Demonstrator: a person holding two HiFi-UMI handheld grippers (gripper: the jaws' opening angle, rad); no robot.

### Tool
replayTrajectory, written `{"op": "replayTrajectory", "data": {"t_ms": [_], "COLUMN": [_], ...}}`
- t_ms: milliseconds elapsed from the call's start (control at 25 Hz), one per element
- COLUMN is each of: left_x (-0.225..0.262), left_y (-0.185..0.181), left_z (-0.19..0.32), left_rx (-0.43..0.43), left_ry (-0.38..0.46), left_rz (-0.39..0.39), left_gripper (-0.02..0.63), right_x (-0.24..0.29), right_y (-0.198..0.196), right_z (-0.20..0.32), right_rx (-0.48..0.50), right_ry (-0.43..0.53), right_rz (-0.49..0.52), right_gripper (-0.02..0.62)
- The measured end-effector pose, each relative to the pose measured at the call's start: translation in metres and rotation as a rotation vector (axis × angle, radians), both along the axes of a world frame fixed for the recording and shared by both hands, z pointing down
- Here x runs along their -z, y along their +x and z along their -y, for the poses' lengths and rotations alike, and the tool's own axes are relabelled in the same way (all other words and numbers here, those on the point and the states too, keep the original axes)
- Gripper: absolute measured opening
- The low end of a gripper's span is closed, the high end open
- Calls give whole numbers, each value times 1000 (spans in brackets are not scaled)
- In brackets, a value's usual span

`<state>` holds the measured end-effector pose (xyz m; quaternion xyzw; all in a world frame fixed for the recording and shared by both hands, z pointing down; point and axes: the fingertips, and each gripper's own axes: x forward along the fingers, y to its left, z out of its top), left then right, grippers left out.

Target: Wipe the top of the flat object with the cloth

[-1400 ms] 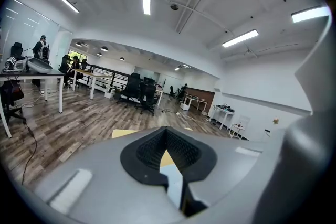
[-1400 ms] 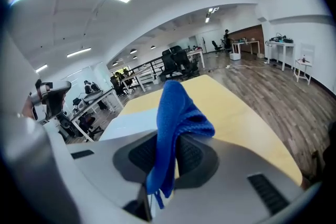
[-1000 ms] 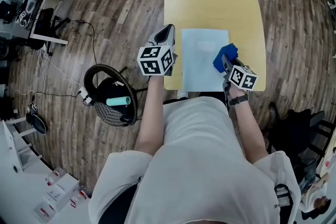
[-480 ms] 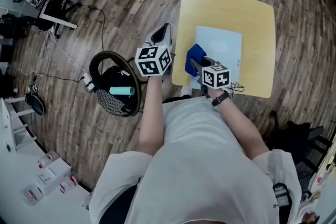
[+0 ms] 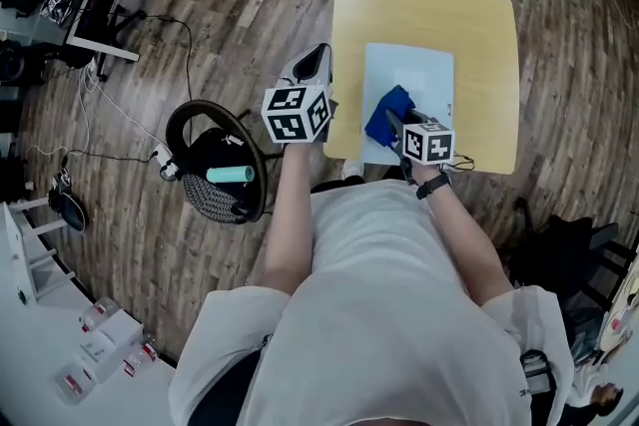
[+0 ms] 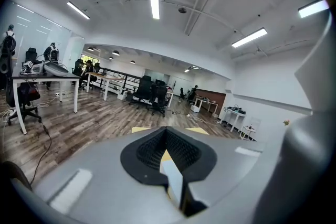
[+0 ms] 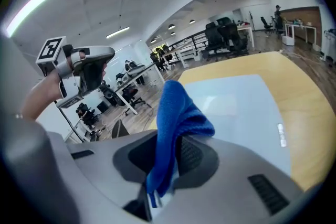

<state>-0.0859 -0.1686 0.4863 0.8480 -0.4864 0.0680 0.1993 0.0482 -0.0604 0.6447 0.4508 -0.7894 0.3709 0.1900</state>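
A pale blue flat sheet (image 5: 414,80) lies on a small yellow table (image 5: 479,25). My right gripper (image 5: 395,124) is shut on a blue cloth (image 5: 389,113), which rests on the near left part of the sheet. In the right gripper view the cloth (image 7: 176,107) stands up out of the jaws of the right gripper (image 7: 167,150), with the flat sheet (image 7: 236,94) stretching beyond it. My left gripper (image 5: 318,65) is held just off the table's left edge, over the floor. Its jaws are shut and hold nothing (image 6: 167,131).
A round black seat (image 5: 215,170) with a mint cylinder (image 5: 228,175) on it stands on the wooden floor, left of the person. Cables and a desk (image 5: 100,25) are at the far left. White shelving (image 5: 60,354) is at the lower left.
The right gripper carried the cloth from the sheet's right side to its left edge, then back a little to the right. The left gripper stayed beside the table.
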Motion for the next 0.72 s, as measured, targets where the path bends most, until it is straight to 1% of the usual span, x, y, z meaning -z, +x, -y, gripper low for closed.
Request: {"op": "replayTrajectory", "data": {"t_ms": [120,400,480,600,720], "left_x": [0,3,4,3,3], "left_y": [23,72,85,94,97], "left_z": [0,-1,-3,-7,-7], "left_rx": [-55,-164,-195,-225,-230], "left_ry": [1,5,6,9,13], "left_rz": [1,-4,-1,6,6], "left_gripper": [9,9,9,9,9], "right_x": [-5,-5,-4,-7,-7], "right_y": [45,144,168,192,200], "right_z": [-7,-31,-39,-50,-52], "right_rx": [-86,-299,-343,-374,-403], "right_ry": [-18,-39,-38,-28,-30], "right_rz": [-43,-87,-125,-183,-169], "right_gripper": [63,63,63,63,63]}}
